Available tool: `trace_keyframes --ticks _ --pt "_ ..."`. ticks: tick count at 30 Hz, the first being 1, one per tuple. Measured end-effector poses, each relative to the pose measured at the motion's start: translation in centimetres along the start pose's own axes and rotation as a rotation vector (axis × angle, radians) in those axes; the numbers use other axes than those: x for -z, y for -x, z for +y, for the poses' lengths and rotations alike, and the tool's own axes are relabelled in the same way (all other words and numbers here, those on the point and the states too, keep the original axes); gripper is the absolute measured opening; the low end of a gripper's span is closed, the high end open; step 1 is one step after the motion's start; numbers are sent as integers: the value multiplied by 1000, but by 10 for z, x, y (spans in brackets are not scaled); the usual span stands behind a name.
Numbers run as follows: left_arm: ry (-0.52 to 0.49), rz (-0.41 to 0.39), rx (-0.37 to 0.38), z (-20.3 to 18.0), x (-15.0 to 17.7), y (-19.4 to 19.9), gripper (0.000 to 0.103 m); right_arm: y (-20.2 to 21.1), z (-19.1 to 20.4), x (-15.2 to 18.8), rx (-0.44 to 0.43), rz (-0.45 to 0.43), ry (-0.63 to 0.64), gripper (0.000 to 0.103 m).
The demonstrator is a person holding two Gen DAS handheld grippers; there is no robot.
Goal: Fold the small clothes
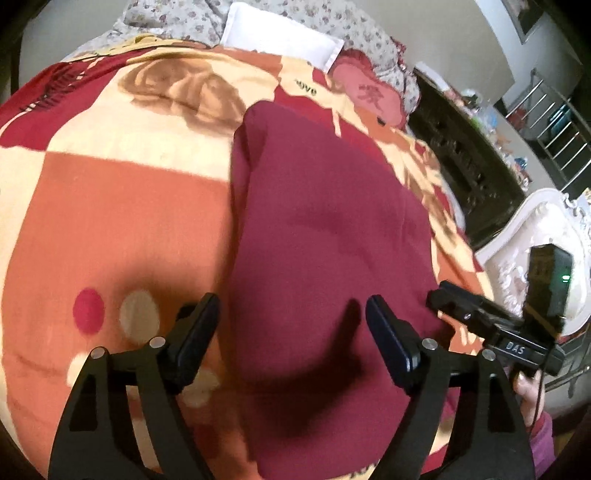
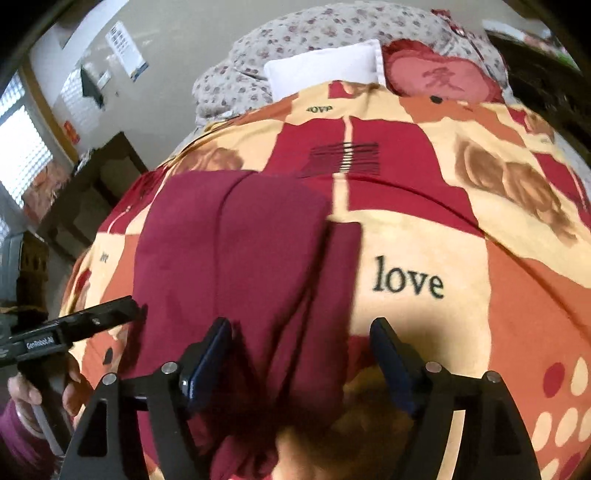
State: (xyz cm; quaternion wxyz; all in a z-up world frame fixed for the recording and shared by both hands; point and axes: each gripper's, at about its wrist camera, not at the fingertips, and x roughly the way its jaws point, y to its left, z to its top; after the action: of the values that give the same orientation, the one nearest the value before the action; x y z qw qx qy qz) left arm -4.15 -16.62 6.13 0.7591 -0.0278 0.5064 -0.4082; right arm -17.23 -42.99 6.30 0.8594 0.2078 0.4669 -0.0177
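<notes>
A dark red garment (image 1: 325,236) lies flat on the patterned blanket, running away from me; it also shows in the right wrist view (image 2: 240,258) with a lengthwise fold line. My left gripper (image 1: 291,314) is open and empty, hovering over the garment's near left edge. My right gripper (image 2: 301,332) is open and empty over the garment's near right edge. The right gripper shows at the right of the left wrist view (image 1: 480,314). The left gripper shows at the left of the right wrist view (image 2: 92,317).
The orange, cream and red blanket (image 2: 480,258) covers the bed. A white pillow (image 1: 280,33) and a red heart cushion (image 2: 439,77) lie at the head. A dark cabinet (image 1: 465,158) and a white carved chair (image 1: 535,240) stand beside the bed.
</notes>
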Motion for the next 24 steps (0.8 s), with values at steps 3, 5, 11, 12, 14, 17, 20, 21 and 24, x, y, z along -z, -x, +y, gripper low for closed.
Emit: trace_keyframes --ticks 3,5,11,12,14,17,20,21,24 --pt "5 37 40 3 -5 -15 81 -16 -10 -4 -65 31 -28 78" --pt "15 63 64 4 -7 -25 83 -29 -13 -5 -137 46 -49 78" --pt "39 104 138 8 -9 -48 85 -45 -13 2 -284 18 -112 79" --pt "30 108 146 7 -10 -49 84 -47 -12 1 -310 22 -124 75" --pt "-4 98 142 3 -8 -45 77 -47 -2 2 -299 31 -102 71" --pt "-36 81 155 -1 -6 -27 63 -32 19 1 -309 13 -57 66" --pt "-45 68 173 -4 -4 4 59 -13 35 0 -340 2 -48 64" --pt "-48 68 169 -4 0 13 59 -7 44 1 -352 2 -43 63" --pt "-57 84 130 0 15 45 59 7 73 10 -415 18 -40 63"
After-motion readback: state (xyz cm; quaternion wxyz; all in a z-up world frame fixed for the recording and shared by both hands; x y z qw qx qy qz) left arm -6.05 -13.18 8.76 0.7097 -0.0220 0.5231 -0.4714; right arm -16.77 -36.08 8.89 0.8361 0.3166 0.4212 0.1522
